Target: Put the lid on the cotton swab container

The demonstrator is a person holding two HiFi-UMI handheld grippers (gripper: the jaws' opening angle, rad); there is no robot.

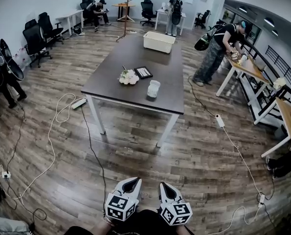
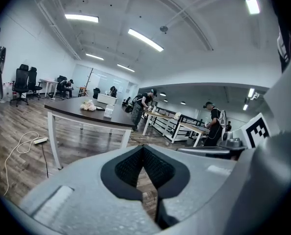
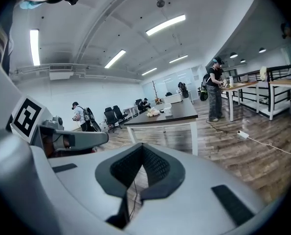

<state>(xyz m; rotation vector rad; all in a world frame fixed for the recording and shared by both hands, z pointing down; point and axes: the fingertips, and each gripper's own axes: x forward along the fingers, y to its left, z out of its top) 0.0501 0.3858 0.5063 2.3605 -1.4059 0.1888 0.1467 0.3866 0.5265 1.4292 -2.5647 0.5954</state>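
Ahead, rectangular table (image 1: pixel 130 58), translucent container (image 1: pixel 154 89)

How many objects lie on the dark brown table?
4: white rectangular bin at the far end; white fluffy bunch and black-framed flat panel mid-table; translucent round container nearer the front edge. Small items may escape view.

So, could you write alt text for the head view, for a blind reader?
Both shut and empty, the left gripper and right gripper hover above a wooden floor, short of a dark table bearing a container and a white bin.
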